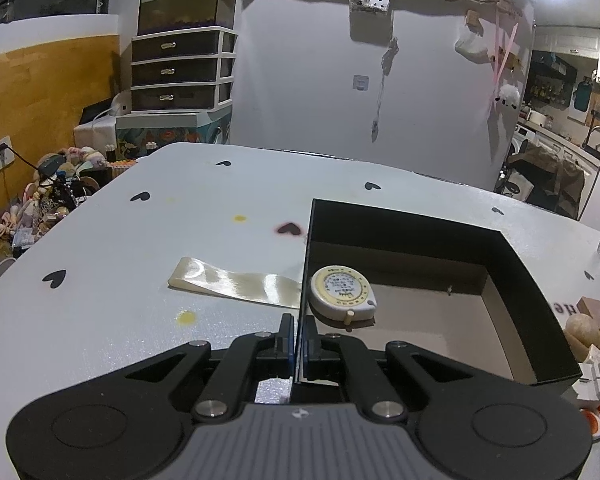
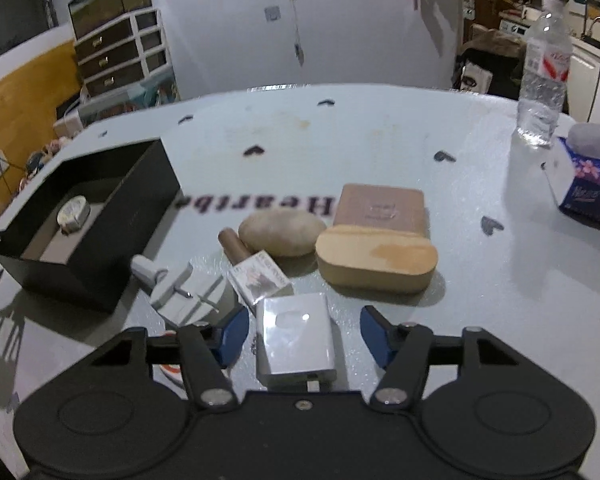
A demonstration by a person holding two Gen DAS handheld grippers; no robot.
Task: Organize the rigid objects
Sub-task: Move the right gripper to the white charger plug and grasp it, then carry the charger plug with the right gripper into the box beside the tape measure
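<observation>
Rigid objects lie scattered on our pale tabletop, which is dotted with small dark hearts. On its left side sits an open black box, and inside it a round tape measure rests on the box floor near the left wall. Our left gripper is fully closed on that thin left wall, one pad inside and one outside. Just outside the box, a shiny cream strip lies flat on the tabletop.

Through the right wrist view we see our right gripper partly open, its blue pads standing either side of a white charger block; a gap shows between each pad and the block, so nothing is gripped yet. Beyond the block lie a small glass bottle with a brown cap, a white plug with its prongs up, a smooth oval stone, a rounded wooden piece and, behind and touching it, a brown rectangular block. At the far right stand a clear water bottle and a blue tissue box.
</observation>
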